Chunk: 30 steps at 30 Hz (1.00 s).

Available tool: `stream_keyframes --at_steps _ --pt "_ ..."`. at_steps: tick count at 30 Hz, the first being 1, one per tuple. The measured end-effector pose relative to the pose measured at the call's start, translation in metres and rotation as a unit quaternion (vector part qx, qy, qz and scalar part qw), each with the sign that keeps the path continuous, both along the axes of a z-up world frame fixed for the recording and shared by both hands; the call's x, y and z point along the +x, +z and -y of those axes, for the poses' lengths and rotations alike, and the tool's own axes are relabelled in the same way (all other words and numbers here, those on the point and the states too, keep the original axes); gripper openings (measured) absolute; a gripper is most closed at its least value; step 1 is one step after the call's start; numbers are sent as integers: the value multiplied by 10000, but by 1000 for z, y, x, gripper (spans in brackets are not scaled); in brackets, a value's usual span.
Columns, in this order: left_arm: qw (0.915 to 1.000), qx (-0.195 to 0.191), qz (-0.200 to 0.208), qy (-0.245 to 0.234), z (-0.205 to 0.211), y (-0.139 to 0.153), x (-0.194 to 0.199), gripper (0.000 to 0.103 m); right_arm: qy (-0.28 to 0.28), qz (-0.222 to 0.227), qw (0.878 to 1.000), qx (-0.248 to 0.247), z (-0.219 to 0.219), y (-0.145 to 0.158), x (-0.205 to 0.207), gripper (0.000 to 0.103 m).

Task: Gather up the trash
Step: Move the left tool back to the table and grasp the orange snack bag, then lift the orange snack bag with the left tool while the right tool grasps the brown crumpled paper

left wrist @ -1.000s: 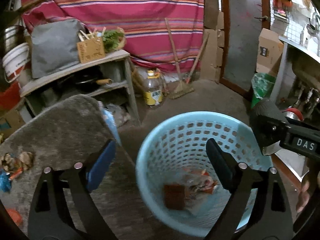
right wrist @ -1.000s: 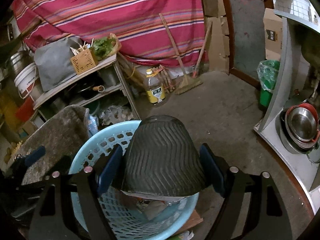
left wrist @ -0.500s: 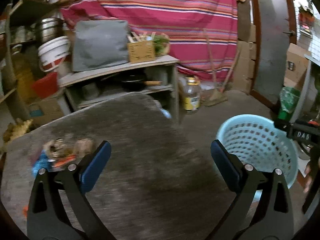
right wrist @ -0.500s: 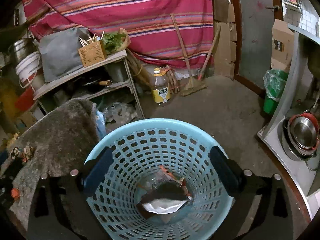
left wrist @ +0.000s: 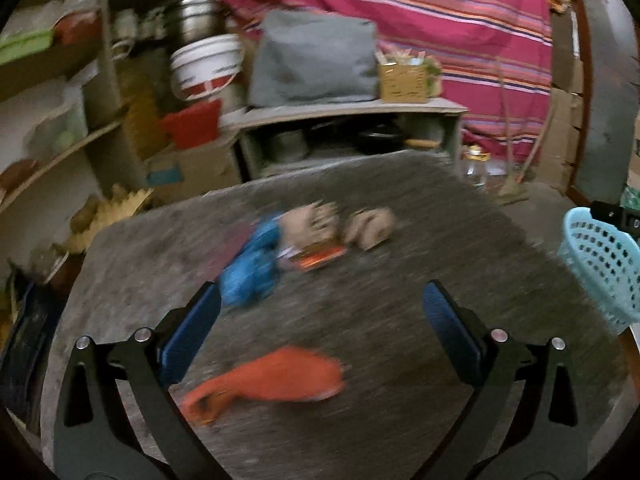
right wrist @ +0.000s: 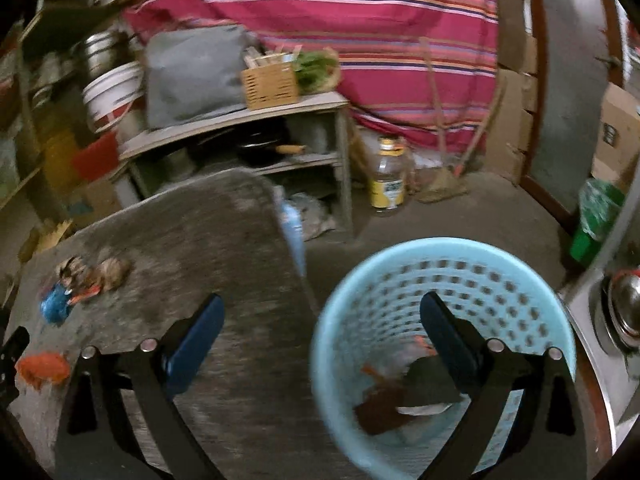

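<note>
My left gripper (left wrist: 320, 316) is open and empty above the grey table (left wrist: 400, 272). An orange wrapper (left wrist: 272, 380) lies just below it. A blue wrapper (left wrist: 252, 268), brown crumpled scraps (left wrist: 368, 224) and a small orange packet (left wrist: 320, 256) lie farther back. The light blue basket (right wrist: 440, 320) stands on the floor right of the table and holds a black bag and other trash (right wrist: 408, 396). My right gripper (right wrist: 320, 320) is open and empty, straddling the table edge and the basket's rim. The basket also shows at the right edge of the left wrist view (left wrist: 600, 256).
A grey shelf unit (right wrist: 240, 120) with a wicker box, greens and pans stands behind the table. An oil bottle (right wrist: 388, 180) and brooms are on the floor by the striped curtain. A green bin (right wrist: 596, 216) and a metal counter with bowls (right wrist: 624, 308) are at right.
My left gripper has swung left from the basket to over the table trash. My right gripper dropped the black bag into the basket, opened, and has shifted left.
</note>
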<state>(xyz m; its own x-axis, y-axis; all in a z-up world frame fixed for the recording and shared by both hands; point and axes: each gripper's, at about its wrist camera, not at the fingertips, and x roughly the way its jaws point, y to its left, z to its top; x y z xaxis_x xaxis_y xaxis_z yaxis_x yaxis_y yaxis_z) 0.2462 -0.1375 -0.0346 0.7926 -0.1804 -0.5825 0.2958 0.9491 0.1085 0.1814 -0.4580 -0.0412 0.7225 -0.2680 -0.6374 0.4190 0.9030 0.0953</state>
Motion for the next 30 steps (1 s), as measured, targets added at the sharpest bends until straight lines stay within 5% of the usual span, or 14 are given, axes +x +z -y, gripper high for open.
stream_keyframes --at_steps 6,12,22,30 --pt "9988 -85 -420 227 -56 -29 9 97 325 -128 9994 -47 -37 -7 15 99" --pt "9979 112 -579 256 -80 -47 6 97 512 -335 9978 -240 -59 -14 29 99" --pt "9958 -156 -890 118 -105 -58 9 95 628 -479 9968 -158 -77 -23 47 99" --pt "9935 -100 -1105 -242 -92 -66 17 55 836 -599 9945 -199 -100 -32 62 99"
